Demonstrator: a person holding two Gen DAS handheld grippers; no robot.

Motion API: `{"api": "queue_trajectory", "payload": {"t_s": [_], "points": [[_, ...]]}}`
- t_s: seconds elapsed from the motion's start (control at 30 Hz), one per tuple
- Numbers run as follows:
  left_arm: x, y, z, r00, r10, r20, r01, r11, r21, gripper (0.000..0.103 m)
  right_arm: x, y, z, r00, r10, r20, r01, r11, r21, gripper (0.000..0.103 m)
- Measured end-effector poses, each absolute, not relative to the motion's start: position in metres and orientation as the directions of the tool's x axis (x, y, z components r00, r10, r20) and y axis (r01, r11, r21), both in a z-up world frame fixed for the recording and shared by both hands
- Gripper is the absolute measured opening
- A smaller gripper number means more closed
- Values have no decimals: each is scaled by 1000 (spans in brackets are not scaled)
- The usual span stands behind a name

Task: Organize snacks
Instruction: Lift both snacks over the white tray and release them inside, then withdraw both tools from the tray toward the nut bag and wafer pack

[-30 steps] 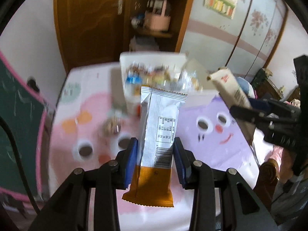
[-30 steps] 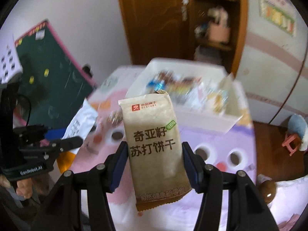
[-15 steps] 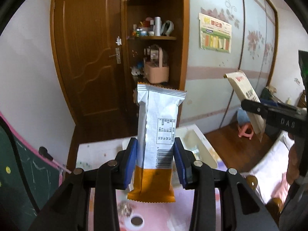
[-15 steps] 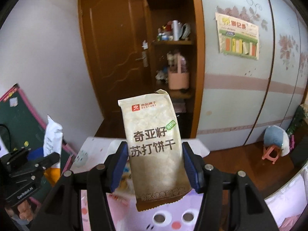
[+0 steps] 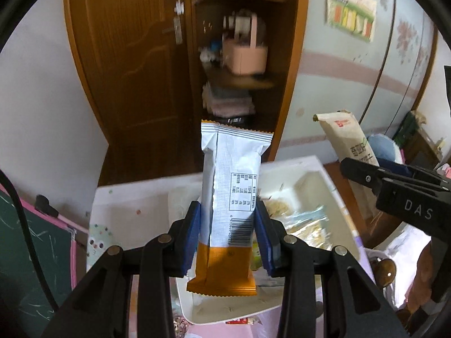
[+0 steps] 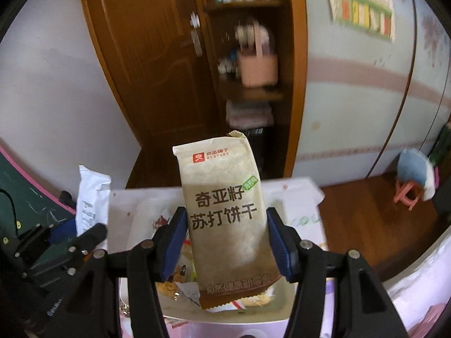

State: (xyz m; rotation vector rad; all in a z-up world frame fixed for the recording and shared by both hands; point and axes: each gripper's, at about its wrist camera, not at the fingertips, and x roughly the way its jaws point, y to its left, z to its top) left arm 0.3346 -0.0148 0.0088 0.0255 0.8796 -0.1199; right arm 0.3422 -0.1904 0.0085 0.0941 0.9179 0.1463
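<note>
My left gripper (image 5: 229,236) is shut on a silver and orange snack bar (image 5: 232,197) that stands upright between the blue pads. My right gripper (image 6: 227,236) is shut on a beige cracker packet (image 6: 225,214) with dark print. Both packets hang above a white bin (image 5: 335,194) that holds several wrapped snacks. In the left wrist view the right gripper (image 5: 394,188) and its beige packet (image 5: 349,138) show at the right. In the right wrist view the left gripper (image 6: 70,242) and its silver packet (image 6: 91,197) show at the left.
The bin (image 6: 225,321) stands on a table with a pink and purple cartoon cover (image 5: 214,332). A brown door (image 5: 135,64) and a shelf unit with a pink basket (image 5: 245,56) stand behind. A green chalkboard (image 5: 28,256) is at the left, a small pink stool (image 6: 408,194) at the right.
Both grippers have travelled forward over the table with their packets still held. The view swung up to the door and shelf, then came down so that the white bin lies right below.
</note>
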Motion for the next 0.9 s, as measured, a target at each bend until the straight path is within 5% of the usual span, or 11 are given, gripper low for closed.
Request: {"api": "queue_trajectory", "payload": {"t_s": [0.23, 0.37, 0.9], "points": [[357, -13, -33, 570, -80, -818, 110, 994, -20, 38, 369, -170, -47, 480, 215, -851, -71, 976, 207, 57], [354, -7, -42, 564, -53, -824, 88, 996, -4, 84, 369, -153, -60, 437, 266, -859, -109, 964, 242, 63], [316, 31, -20, 594, -24, -804, 26, 1000, -10, 84, 344, -156, -41, 505, 234, -831, -105, 972, 211, 67]]}}
